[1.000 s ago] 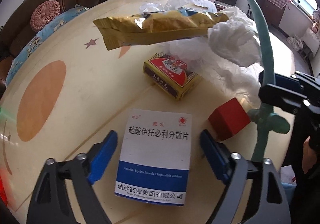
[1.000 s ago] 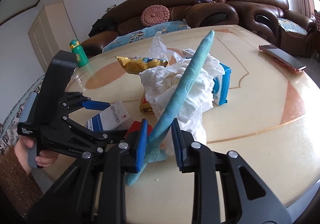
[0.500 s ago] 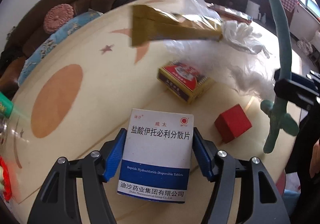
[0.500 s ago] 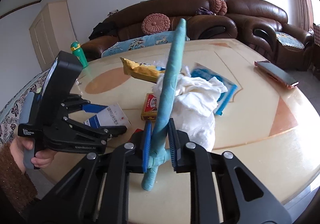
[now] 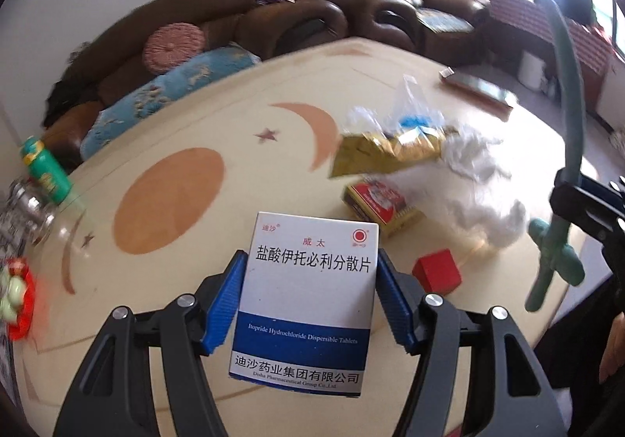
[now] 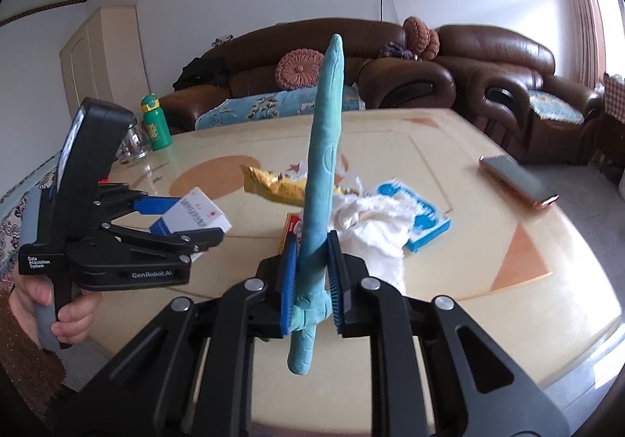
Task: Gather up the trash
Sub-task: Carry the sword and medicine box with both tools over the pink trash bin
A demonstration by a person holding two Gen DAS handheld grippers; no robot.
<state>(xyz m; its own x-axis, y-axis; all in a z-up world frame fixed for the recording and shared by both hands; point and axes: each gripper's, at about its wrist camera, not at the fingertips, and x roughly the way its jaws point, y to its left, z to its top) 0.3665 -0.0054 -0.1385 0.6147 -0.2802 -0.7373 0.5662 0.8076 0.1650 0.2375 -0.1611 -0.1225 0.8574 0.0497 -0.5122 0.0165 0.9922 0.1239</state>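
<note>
My left gripper (image 5: 308,292) is shut on a white and blue medicine box (image 5: 312,292), held clear above the table; the box (image 6: 195,216) also shows in the right wrist view. My right gripper (image 6: 310,280) is shut on a teal clay sword (image 6: 322,163) that stands upright, its blade (image 5: 566,85) visible in the left wrist view too. On the table lie a gold snack wrapper (image 5: 386,153), crumpled white tissue (image 5: 480,194), a red and gold carton (image 5: 381,206), a red cube (image 5: 437,271) and a blue tissue pack (image 6: 418,214).
A phone (image 6: 515,181) lies at the table's right side. A green bottle (image 6: 155,122) and a glass jar (image 6: 131,145) stand at the far left edge. Brown sofas (image 6: 429,73) ring the table behind. A person's hand (image 6: 58,304) grips the left handle.
Both grippers have risen from the table. The left closed on the medicine box and lifted it. The right closed on the sword and raised it upright.
</note>
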